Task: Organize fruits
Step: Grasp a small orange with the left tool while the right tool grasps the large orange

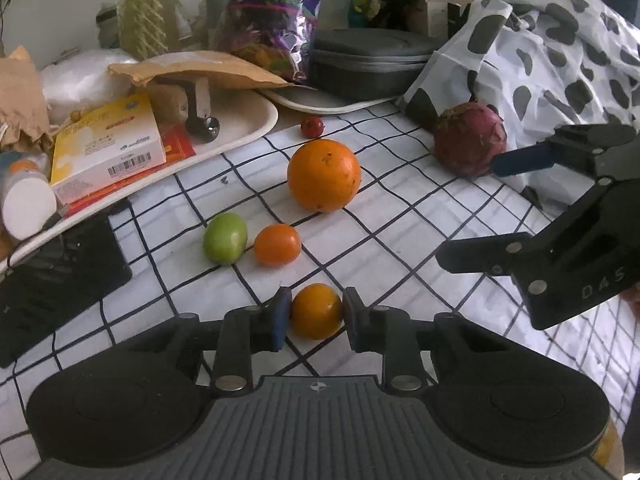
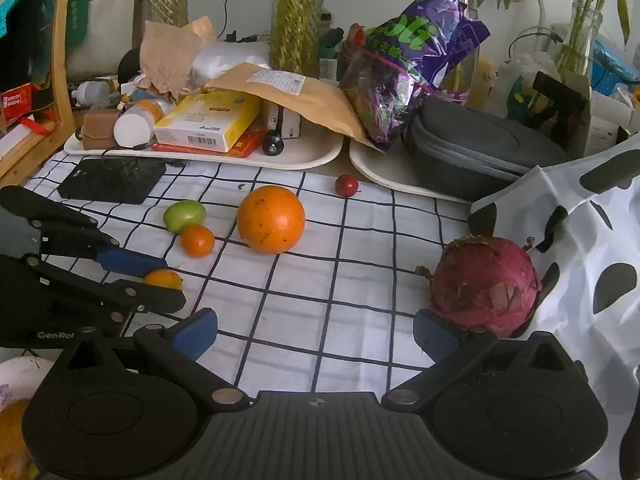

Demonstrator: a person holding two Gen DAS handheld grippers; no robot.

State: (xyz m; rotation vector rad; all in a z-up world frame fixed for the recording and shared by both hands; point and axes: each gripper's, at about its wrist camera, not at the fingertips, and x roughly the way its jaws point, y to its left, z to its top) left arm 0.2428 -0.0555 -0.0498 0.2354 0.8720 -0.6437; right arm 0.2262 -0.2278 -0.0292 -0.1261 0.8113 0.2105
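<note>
My left gripper (image 1: 316, 318) is shut on a small orange fruit (image 1: 316, 312) resting on the checked cloth (image 1: 400, 240); both blue pads touch its sides. The right wrist view shows the same grip (image 2: 160, 280) from the side. Beyond it lie another small orange fruit (image 1: 277, 245), a green fruit (image 1: 225, 238), a large orange (image 1: 324, 176) and a tiny red fruit (image 1: 311, 127). My right gripper (image 2: 316, 336) stands open over bare cloth. A reddish-purple dragon fruit (image 2: 486, 286) sits just beyond its right fingertip, apart from the pads.
Two cream trays (image 2: 320, 160) of boxes, bottles and envelopes line the back, with a grey case (image 2: 480, 148). A black pad (image 2: 112, 180) lies at the left. A white bag with grey spots (image 2: 580, 248) rises behind the dragon fruit. A white bowl rim (image 2: 16, 364) shows at the lower left.
</note>
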